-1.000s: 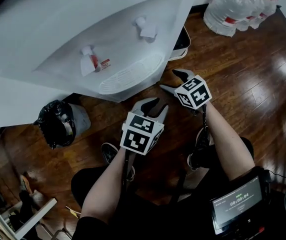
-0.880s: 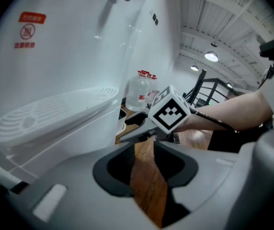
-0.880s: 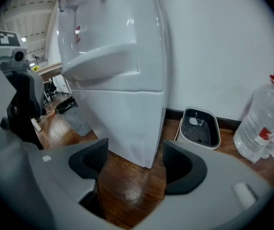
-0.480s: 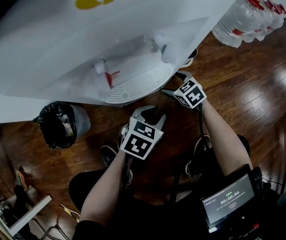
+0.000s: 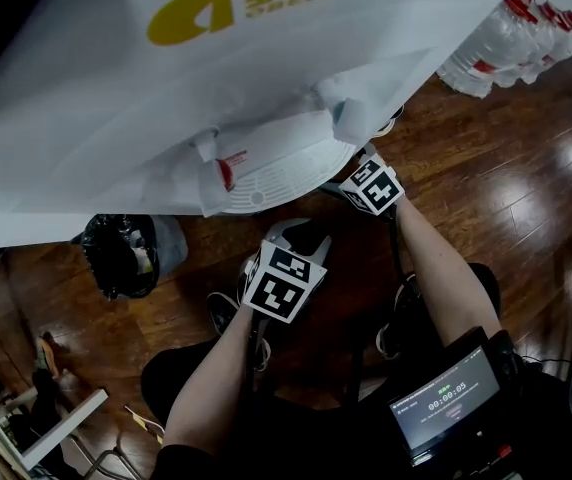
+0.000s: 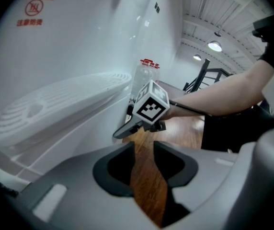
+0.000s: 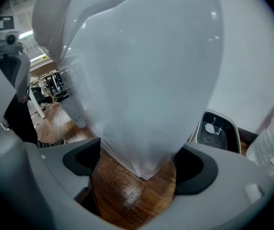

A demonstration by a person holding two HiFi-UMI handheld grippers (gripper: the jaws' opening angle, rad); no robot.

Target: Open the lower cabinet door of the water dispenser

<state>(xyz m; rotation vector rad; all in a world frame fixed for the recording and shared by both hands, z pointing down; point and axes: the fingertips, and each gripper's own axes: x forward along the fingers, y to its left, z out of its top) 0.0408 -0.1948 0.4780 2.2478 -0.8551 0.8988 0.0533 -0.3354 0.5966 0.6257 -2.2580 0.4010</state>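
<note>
The white water dispenser (image 5: 266, 58) fills the top of the head view, with its drip tray (image 5: 276, 168) jutting out over the lower front, so the cabinet door is hidden there. My right gripper (image 5: 344, 181) reaches in under the tray's right edge. Its jaws are opening wide, and in the right gripper view (image 7: 134, 169) the dispenser's white lower body (image 7: 146, 80) stands between them without touching the pads. My left gripper (image 5: 301, 230) hangs lower left of it, away from the dispenser. Its jaws (image 6: 144, 164) stand a narrow gap apart with only floor between them.
A bin with a black bag (image 5: 116, 253) stands left of the dispenser. Water bottles (image 5: 511, 28) are stacked at the far right. A black tray with a white rim (image 7: 213, 131) lies on the wooden floor (image 5: 486, 168) beside the dispenser. A screen (image 5: 446, 398) hangs at my waist.
Both grippers have sunk and moved in towards the dispenser. The right one has slipped under the drip tray's edge and its jaws have spread wider.
</note>
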